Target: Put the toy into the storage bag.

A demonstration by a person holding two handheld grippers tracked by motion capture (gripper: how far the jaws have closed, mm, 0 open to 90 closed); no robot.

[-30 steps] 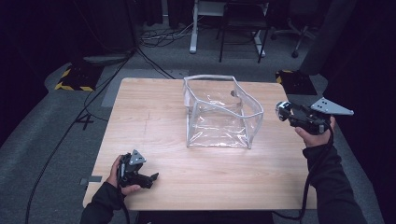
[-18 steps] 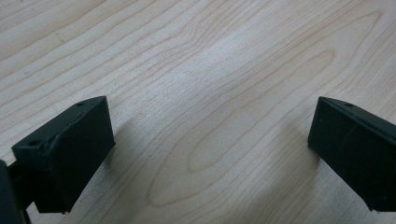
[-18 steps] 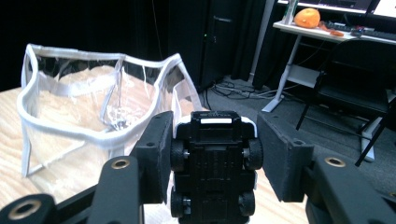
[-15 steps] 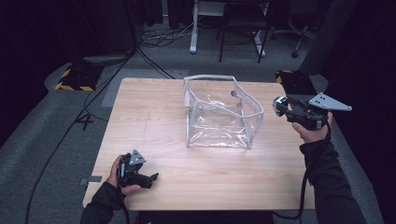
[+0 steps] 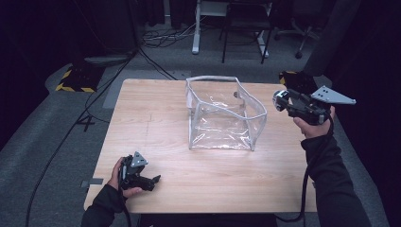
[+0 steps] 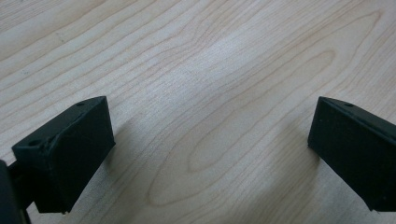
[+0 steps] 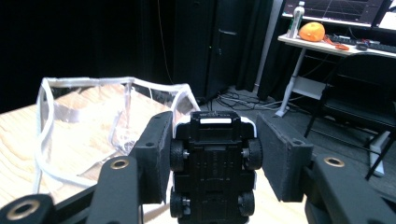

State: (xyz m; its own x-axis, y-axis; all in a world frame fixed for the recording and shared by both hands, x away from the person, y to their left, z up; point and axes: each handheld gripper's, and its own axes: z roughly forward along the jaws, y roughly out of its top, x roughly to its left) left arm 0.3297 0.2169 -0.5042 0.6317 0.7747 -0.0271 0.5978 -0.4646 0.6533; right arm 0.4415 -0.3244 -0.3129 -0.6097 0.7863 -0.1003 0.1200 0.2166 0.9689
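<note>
A recording studio or laboratory workspace, indicated by black curtains (image 5: 42, 28) enclosing the area and grey carpet (image 5: 52, 137) underfoot. A plain wooden table (image 5: 156, 118) stands alone at the centre, with loose cables (image 5: 165, 38) trailing over the floor and yellow-and-black hazard tape (image 5: 71, 87) marking a floor fitting. Behind, a height-adjustable desk (image 7: 336, 46) carries monitors (image 7: 345, 9), a bottle (image 7: 295, 18) and an orange object (image 7: 312, 31), and an office chair (image 5: 295, 33) on castors stands beyond the table.
</note>
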